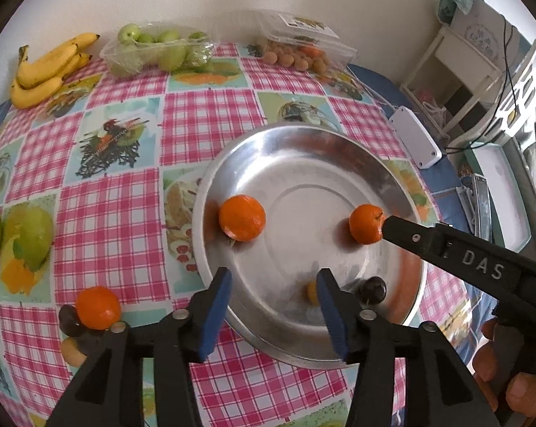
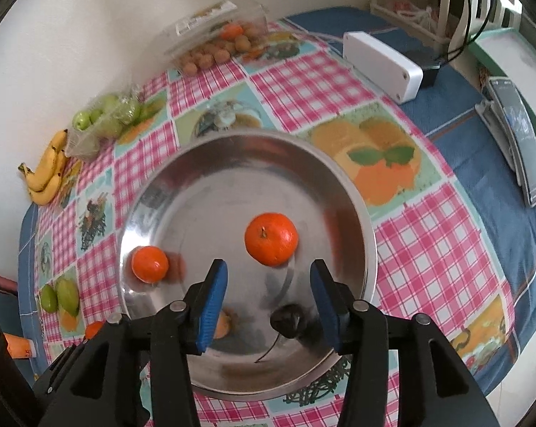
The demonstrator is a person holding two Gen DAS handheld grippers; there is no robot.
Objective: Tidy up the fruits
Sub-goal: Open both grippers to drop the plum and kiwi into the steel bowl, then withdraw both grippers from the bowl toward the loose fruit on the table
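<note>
A steel plate (image 1: 303, 149) (image 2: 232, 163) holds two mandarins. In the left wrist view one mandarin (image 1: 242, 217) lies at the plate's left and the other mandarin (image 1: 366, 224) at its right. My left gripper (image 1: 275, 309) stands open over the plate's near rim, nothing between its pads. A small yellow fruit (image 1: 311, 291) and a dark cherry (image 1: 372, 290) lie just beyond it. My right gripper (image 2: 268, 302) (image 1: 387, 227) is open; the nearer mandarin (image 2: 271, 238) sits just past its fingertips, the cherry (image 2: 287, 320) below, between its fingers.
Beside the plate lie a third mandarin (image 1: 98, 307), a dark fruit (image 1: 69, 320) and a small yellow one (image 1: 72, 352). Bananas (image 1: 43, 71), a clear tray of green apples (image 1: 154, 49) and a clear box of small brown fruits (image 1: 303, 49) line the wall. A white box (image 1: 414, 135) is at right.
</note>
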